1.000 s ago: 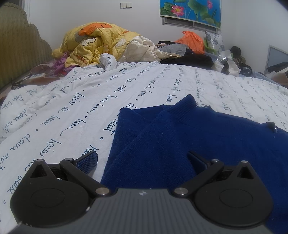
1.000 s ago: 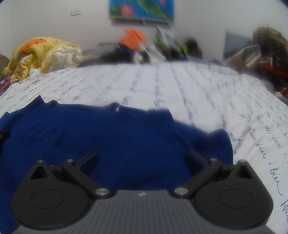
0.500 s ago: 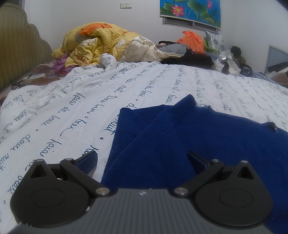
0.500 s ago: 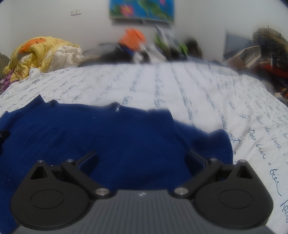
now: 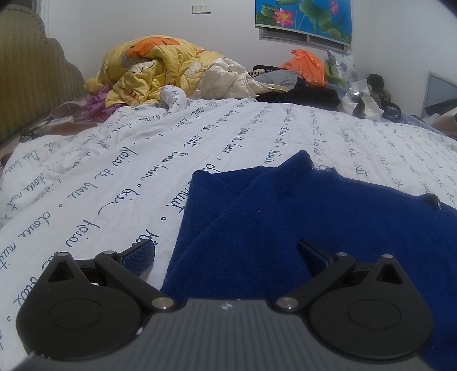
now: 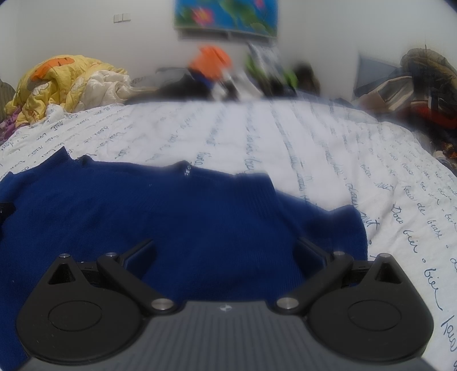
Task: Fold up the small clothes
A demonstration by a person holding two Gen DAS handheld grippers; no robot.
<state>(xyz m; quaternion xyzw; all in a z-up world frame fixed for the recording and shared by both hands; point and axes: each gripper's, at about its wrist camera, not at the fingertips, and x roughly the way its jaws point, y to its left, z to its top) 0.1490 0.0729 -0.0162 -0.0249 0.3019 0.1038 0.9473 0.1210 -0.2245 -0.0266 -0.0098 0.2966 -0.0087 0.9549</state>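
A dark blue sweater (image 5: 314, 217) lies spread flat on the bed's white script-printed sheet (image 5: 120, 177), one sleeve folded across its body. The left gripper (image 5: 225, 251) hangs over the sweater's left edge, fingers wide apart. The right gripper (image 6: 225, 251) hangs over its right half, also spread, holding nothing.

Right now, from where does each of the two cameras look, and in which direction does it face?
Left wrist: sits on the left gripper, low over the bed, at the blue sweater's left edge, facing the far wall; both open fingers show.
Right wrist: sits on the right gripper, over the sweater's right part, facing the same wall; both open fingers show.
Shared: the sweater, the white quilt, the yellow blanket, the orange bag and the lotus picture.
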